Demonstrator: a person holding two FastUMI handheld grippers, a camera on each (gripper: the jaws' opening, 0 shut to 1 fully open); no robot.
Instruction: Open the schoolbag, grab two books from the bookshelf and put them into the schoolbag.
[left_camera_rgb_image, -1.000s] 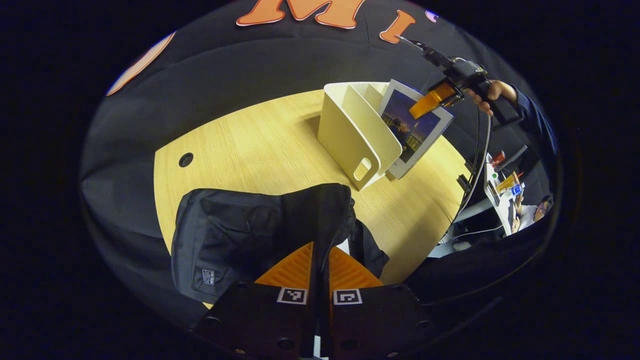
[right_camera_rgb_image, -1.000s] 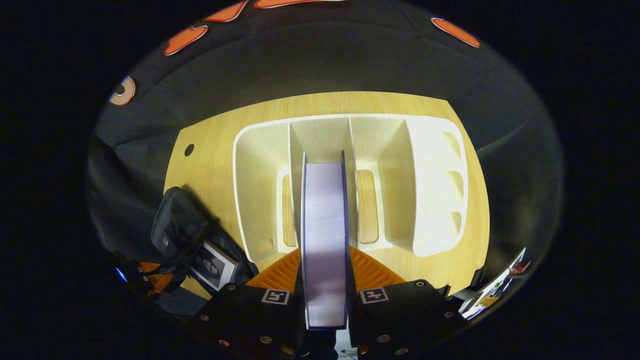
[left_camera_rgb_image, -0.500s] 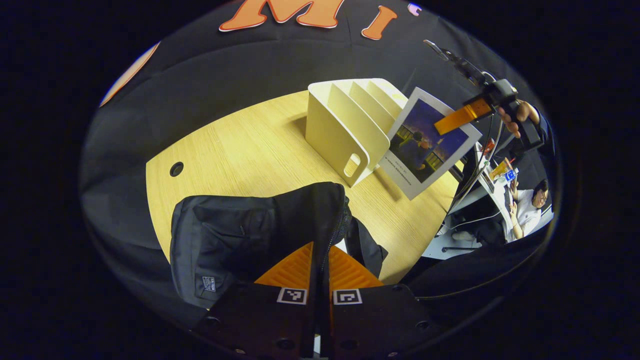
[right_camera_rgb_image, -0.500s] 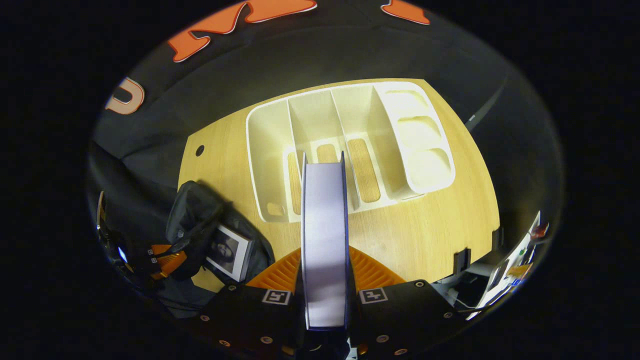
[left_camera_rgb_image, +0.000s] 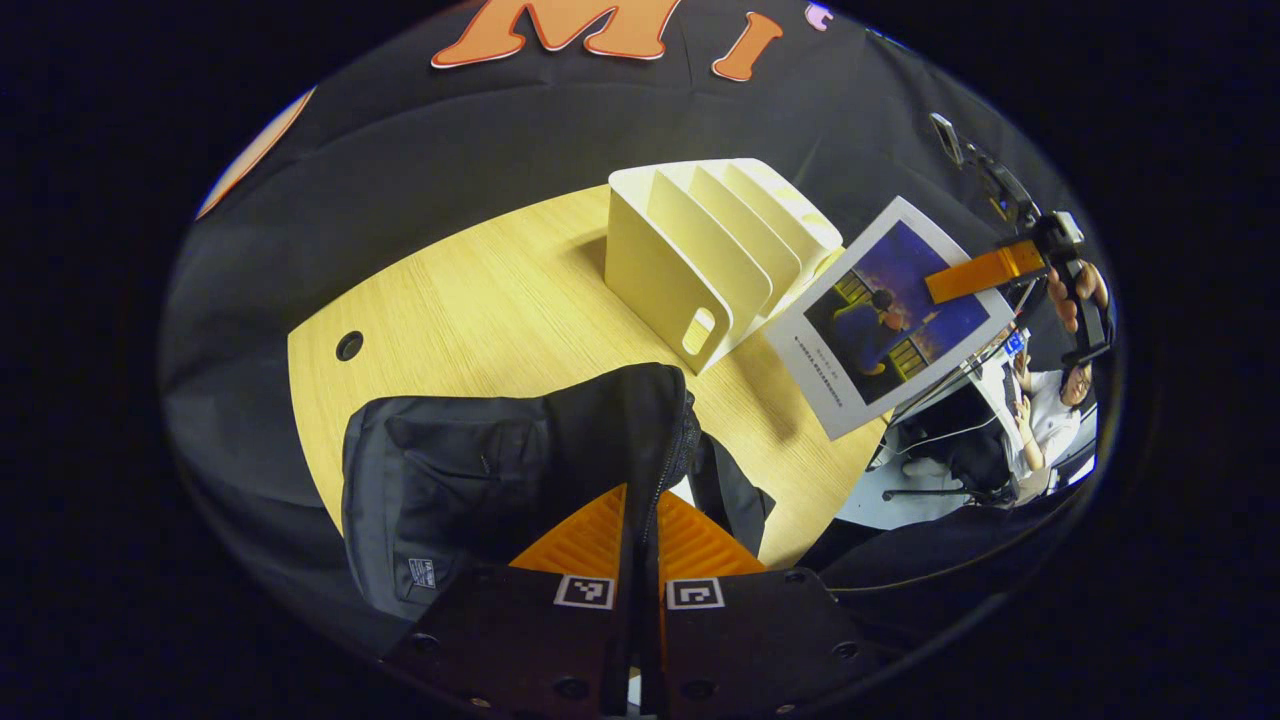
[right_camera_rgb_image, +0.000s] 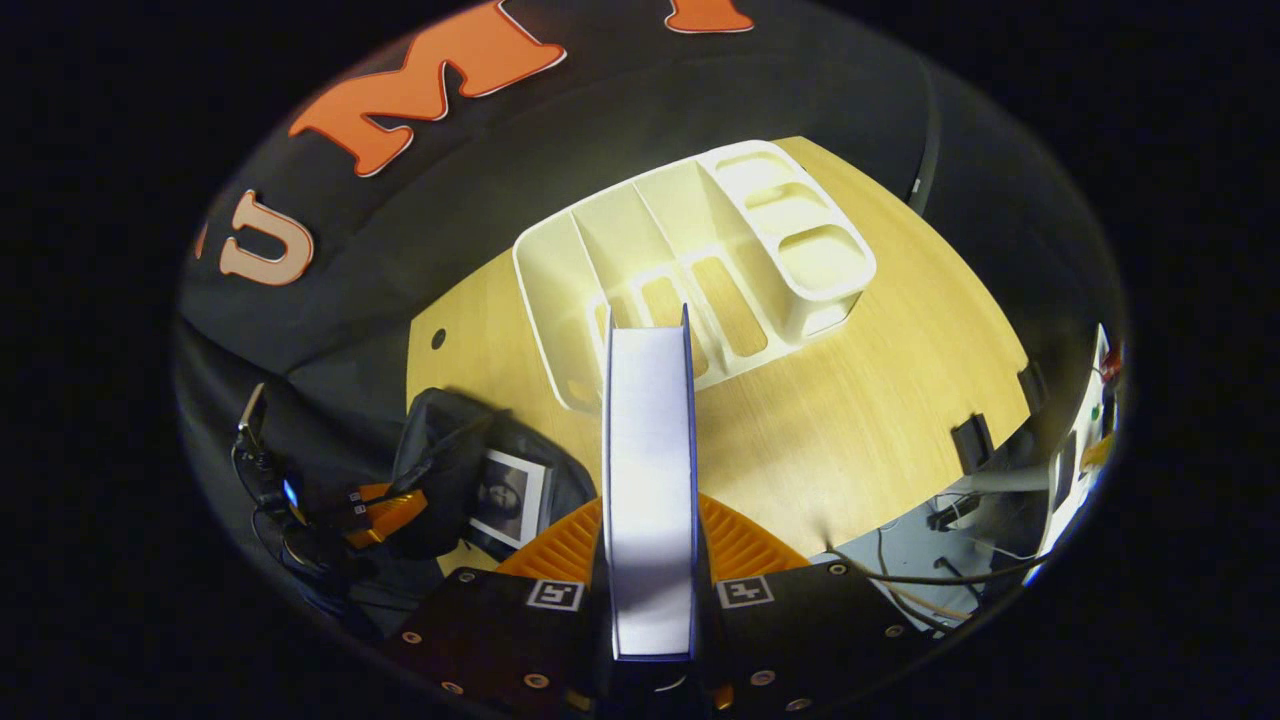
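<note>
Book in the air, schoolbag flap pinched up.

Left gripper view: the left gripper (left_camera_rgb_image: 640, 540), bottom centre, is clamping narrowly on the black schoolbag (left_camera_rgb_image: 480, 480) flap on the wooden table (left_camera_rgb_image: 480, 300); the white bookshelf (left_camera_rgb_image: 710, 250) is standing upper centre; at right the right gripper (left_camera_rgb_image: 985, 275) is holding a book (left_camera_rgb_image: 890, 320) aloft.
Right gripper view: the fingers (right_camera_rgb_image: 740, 540) are squeezing the book's edge at centre; a second book (right_camera_rgb_image: 510, 495) is lying inside the open schoolbag, lower left, beside the bookshelf.

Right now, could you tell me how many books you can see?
2: one book clamped in the right gripper above the table; another book inside the open schoolbag. More could lie hidden inside.
</note>
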